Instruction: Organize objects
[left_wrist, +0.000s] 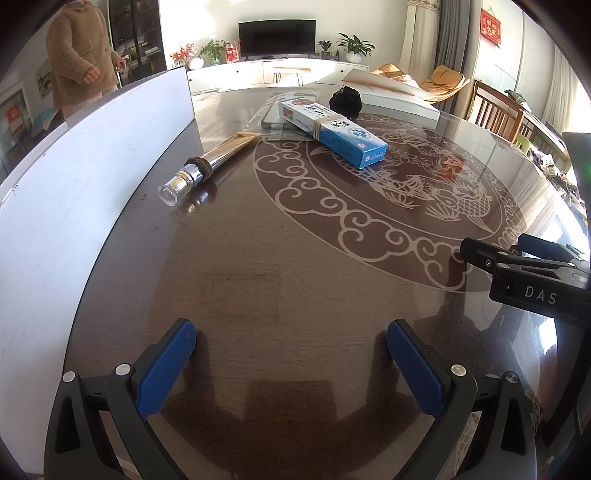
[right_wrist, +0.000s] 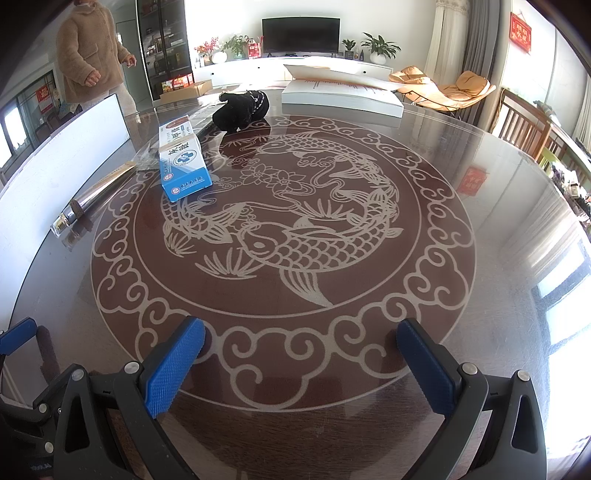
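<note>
Both claws are just parked low over the table (right_wrist: 498, 206), a dark glossy round one with a pale fish-and-cloud pattern in the middle. The left claw (left_wrist: 290, 343) is spread wide with nothing between its blue pads (left_wrist: 166, 369), and the right claw (right_wrist: 301, 341) is the same, wide apart and holding nothing. In the left view the right claw pokes in from the right edge, sitting beside the left one.

The stuff to sort is all at the far side, well away from both claws. A blue-and-white carton (left_wrist: 330, 131) lies flat with a rubber band around it, resting partly on a clear plastic packet (left_wrist: 275, 114). Left of it sits a silver tube (left_wrist: 210, 162) with a clear cap and a brown hair tie around its neck, close to the white board (left_wrist: 85, 177) standing along the table's left edge. Behind the carton there's a black lumpy thing (right_wrist: 240, 109), can't tell what exactly, and a thick open book (right_wrist: 343, 94) to its right.

A person in a tan fuzzy coat (right_wrist: 90, 48) stands beyond the table's far left.
</note>
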